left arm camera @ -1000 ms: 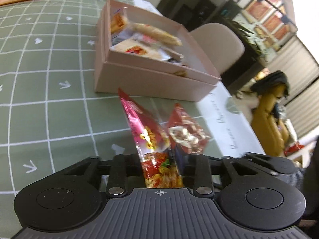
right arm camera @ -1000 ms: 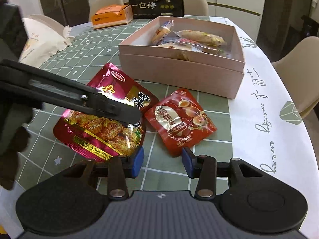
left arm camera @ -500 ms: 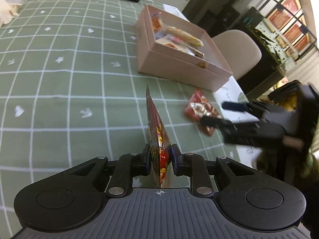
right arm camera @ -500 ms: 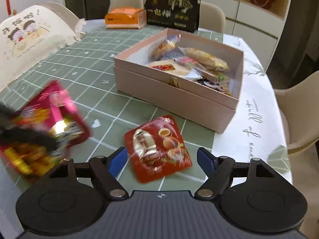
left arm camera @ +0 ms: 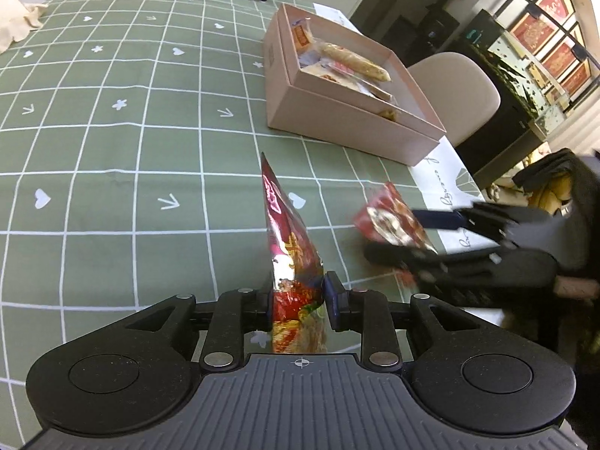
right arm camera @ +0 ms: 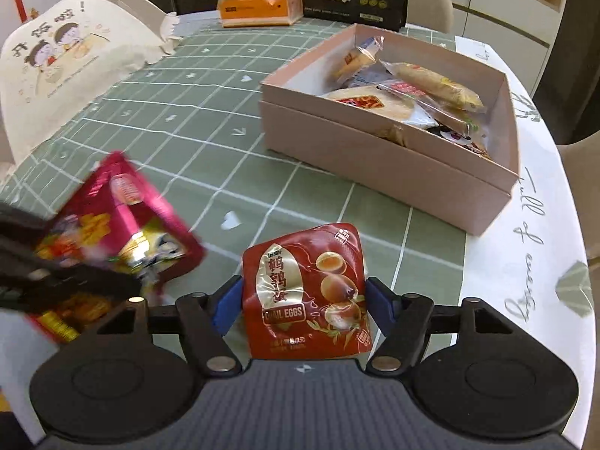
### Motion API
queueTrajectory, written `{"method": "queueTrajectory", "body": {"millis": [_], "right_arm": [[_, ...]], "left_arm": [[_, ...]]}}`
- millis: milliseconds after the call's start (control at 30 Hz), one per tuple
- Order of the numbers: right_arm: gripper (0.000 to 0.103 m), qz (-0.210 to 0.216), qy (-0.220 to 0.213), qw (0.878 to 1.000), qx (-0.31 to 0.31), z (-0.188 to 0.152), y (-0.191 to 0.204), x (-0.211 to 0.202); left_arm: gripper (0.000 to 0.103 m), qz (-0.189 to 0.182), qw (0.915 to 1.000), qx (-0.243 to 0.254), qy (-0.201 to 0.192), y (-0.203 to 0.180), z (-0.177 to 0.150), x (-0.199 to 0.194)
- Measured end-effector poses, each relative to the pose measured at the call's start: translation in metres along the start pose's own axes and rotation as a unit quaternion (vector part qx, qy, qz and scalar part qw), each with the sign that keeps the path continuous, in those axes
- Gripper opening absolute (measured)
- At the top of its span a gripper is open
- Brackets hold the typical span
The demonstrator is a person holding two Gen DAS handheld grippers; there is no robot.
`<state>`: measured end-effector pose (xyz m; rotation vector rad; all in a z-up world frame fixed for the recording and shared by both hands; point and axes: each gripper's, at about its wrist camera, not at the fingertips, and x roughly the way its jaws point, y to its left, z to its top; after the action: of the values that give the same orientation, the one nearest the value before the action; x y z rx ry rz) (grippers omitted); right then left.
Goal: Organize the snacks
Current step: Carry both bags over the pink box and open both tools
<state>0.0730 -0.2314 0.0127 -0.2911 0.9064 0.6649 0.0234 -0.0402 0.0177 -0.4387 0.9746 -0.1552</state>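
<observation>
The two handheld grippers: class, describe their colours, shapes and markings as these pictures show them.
Both the left gripper and the right gripper have a black ribbed body with a small white crosshair mark, two round black discs at the sides, and black linkage arms with silver pivot pins. The jaws carry blue pads. No cables show. A dark glove or sleeve seems to sit behind the right gripper, too blurred to tell.

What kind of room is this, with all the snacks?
Probably a dining room at home. There is a table with a green checked tablecloth, padded chairs around it, a sideboard with cupboards behind, and framed pictures on the wall.
</observation>
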Motion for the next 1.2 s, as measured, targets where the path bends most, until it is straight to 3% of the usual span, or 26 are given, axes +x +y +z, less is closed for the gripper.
{"method": "queueTrajectory", "body": {"millis": [233, 367, 433, 500, 667, 767, 833, 900, 967, 1067, 1200], "right_arm": [[0.070, -0.016, -0.008, 1.000, 0.017, -0.020, 0.002, -0.032], [0.070, -0.037, -0.005, 0.999, 0.035, -0.032, -0.002, -0.040], [0.070, -0.040, -0.006, 0.998, 0.050, -0.039, -0.008, -0.046], [0.070, -0.048, -0.008, 0.997, 0.066, -0.045, -0.014, -0.055], [0.070, -0.061, -0.027, 0.993, 0.098, -0.049, -0.028, -0.077], [0.070, -0.064, -0.047, 0.991, 0.106, -0.043, -0.030, -0.089], [0.070, -0.068, -0.056, 0.991, 0.103, -0.039, -0.028, -0.094], [0.071, -0.071, -0.063, 0.990, 0.099, -0.035, -0.025, -0.098], [0.071, -0.076, -0.064, 0.990, 0.098, -0.033, -0.024, -0.099], [0.071, -0.079, -0.053, 0.989, 0.115, -0.039, -0.029, -0.098], [0.071, -0.080, -0.035, 0.985, 0.149, -0.045, -0.045, -0.098]], "left_arm": [[0.031, -0.023, 0.9997, -0.007, 0.003, 0.002, 0.009, 0.017], [0.024, -0.039, 0.9992, -0.010, 0.000, -0.001, 0.010, 0.012], [0.024, -0.065, 0.9977, -0.016, -0.006, -0.008, 0.013, -0.002], [0.024, -0.113, 0.9930, -0.024, -0.025, -0.017, 0.027, -0.022], [0.024, -0.173, 0.9775, 0.016, -0.120, -0.058, 0.102, -0.073], [0.025, -0.191, 0.9671, 0.017, -0.168, -0.076, 0.155, -0.083], [0.027, -0.205, 0.9649, 0.000, -0.164, -0.077, 0.187, -0.069], [0.027, -0.180, 0.9677, -0.035, -0.172, -0.064, 0.206, -0.052], [0.027, -0.156, 0.9693, -0.056, -0.182, -0.045, 0.202, -0.043], [0.027, -0.168, 0.9682, -0.083, -0.166, -0.015, 0.174, -0.031], [0.027, -0.112, 0.9822, -0.052, -0.141, 0.003, 0.113, -0.033]]}}
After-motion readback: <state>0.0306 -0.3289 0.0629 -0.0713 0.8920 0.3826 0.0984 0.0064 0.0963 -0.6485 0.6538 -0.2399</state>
